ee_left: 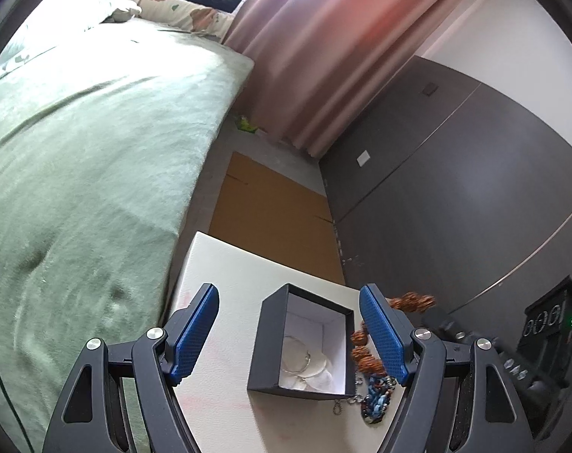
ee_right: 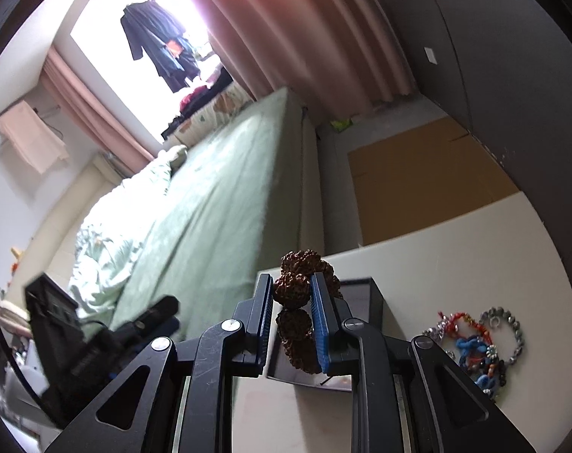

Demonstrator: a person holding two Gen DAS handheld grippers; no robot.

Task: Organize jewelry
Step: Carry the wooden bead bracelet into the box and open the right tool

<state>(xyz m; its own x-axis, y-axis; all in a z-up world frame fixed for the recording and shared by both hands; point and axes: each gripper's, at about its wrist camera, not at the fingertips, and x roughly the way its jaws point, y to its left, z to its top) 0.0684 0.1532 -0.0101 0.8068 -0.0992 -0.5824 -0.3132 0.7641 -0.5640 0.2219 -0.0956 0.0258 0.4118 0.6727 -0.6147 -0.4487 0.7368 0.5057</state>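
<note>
A black jewelry box [ee_left: 265,343] with a white lining stands open on the white table [ee_left: 218,264]; a thin silver bangle [ee_left: 299,355] lies inside. My left gripper [ee_left: 288,298] is open, its blue pads on either side of the box. My right gripper [ee_right: 292,283] is shut on a brown knobbly bead bracelet [ee_right: 295,287], held just above the box [ee_right: 361,294]. The bracelet also shows in the left wrist view [ee_left: 365,355], right of the box. A pile of blue, red and silver jewelry [ee_right: 475,343] lies on the table to the right, and shows in the left wrist view [ee_left: 376,400] too.
A bed with a green blanket [ee_left: 85,173] runs along the table's left. Flat brown cardboard [ee_left: 274,219] lies on the floor beyond the table. A dark wall panel [ee_left: 456,173] and pink curtains [ee_left: 323,49] stand on the right. The left gripper's body [ee_right: 97,339] sits at left.
</note>
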